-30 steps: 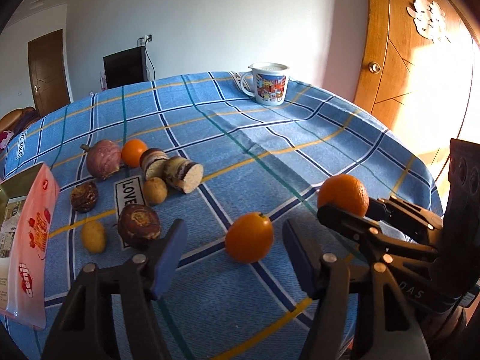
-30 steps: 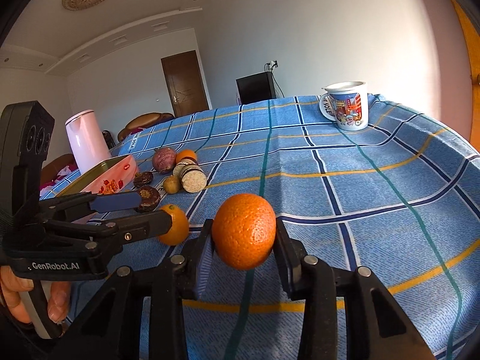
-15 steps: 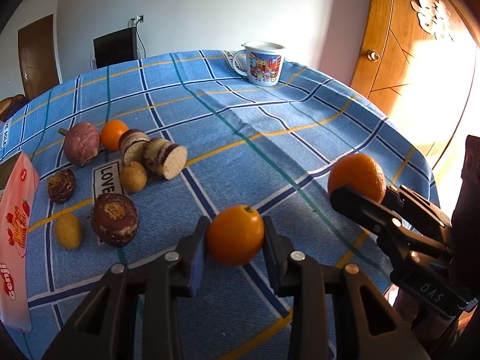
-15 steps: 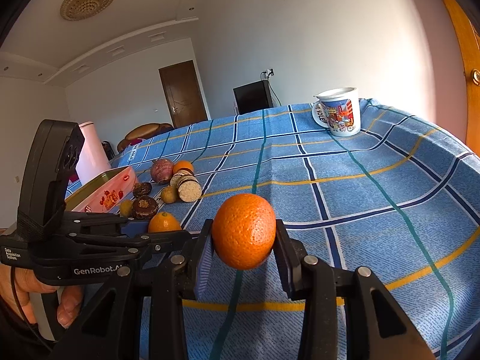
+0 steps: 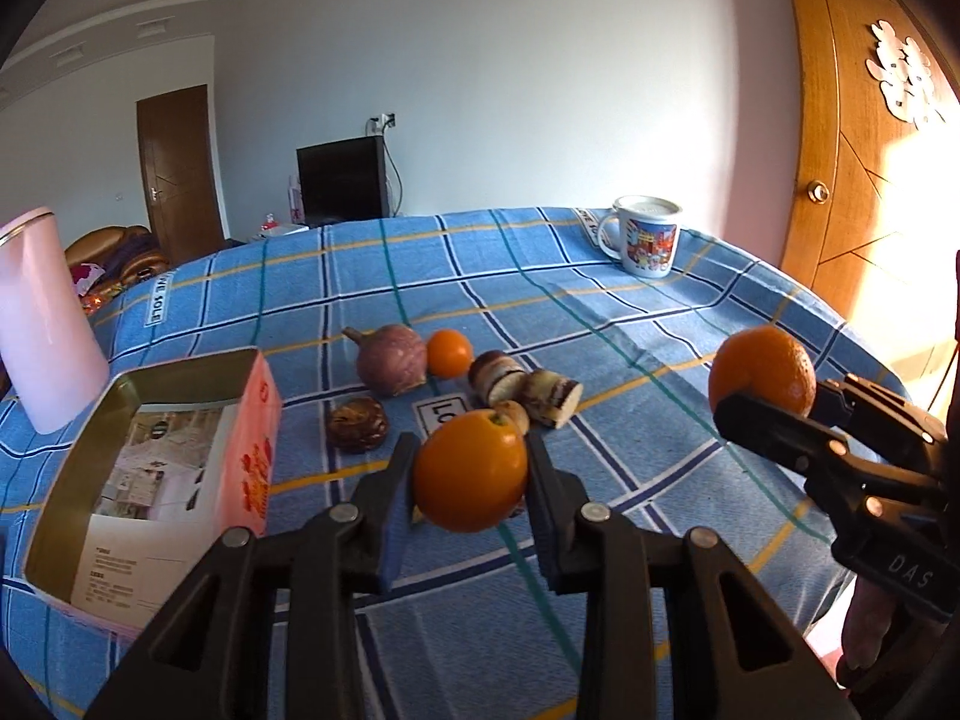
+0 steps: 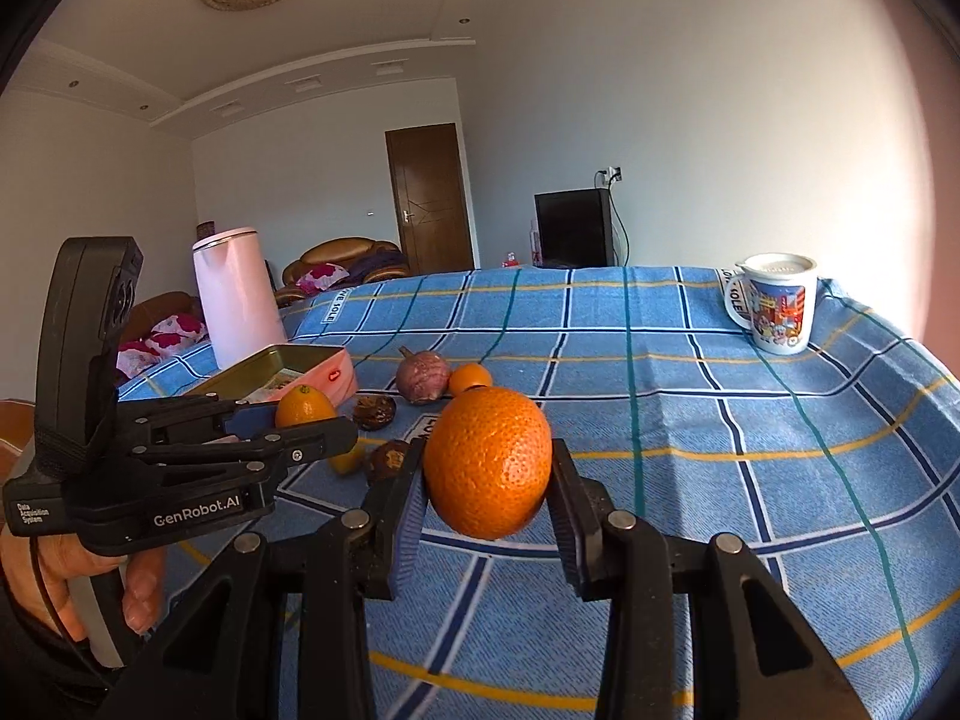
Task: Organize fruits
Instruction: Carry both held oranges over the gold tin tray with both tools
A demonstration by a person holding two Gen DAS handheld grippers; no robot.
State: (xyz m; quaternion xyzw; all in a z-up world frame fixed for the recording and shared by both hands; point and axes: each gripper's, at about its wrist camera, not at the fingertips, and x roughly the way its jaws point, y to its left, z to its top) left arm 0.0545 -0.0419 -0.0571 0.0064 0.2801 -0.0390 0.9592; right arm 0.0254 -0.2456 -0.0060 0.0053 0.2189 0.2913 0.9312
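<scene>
pinching a smooth orange (image 5: 470,470), the left gripper (image 5: 470,474) holds it above the tablecloth (image 5: 630,324), right of the open tin (image 5: 150,456). the right gripper (image 6: 489,480) clamps a bigger orange (image 6: 489,463), further right.

The smooth orange (image 5: 470,471) in the left wrist view hides most of a small brown fruit (image 5: 515,414) behind it and covers part of the tablecloth's label (image 5: 441,417). The pink kettle (image 5: 42,324) is cut off by the left edge, and the print on the papers inside the tin box (image 5: 150,468) is too small to read.
</scene>
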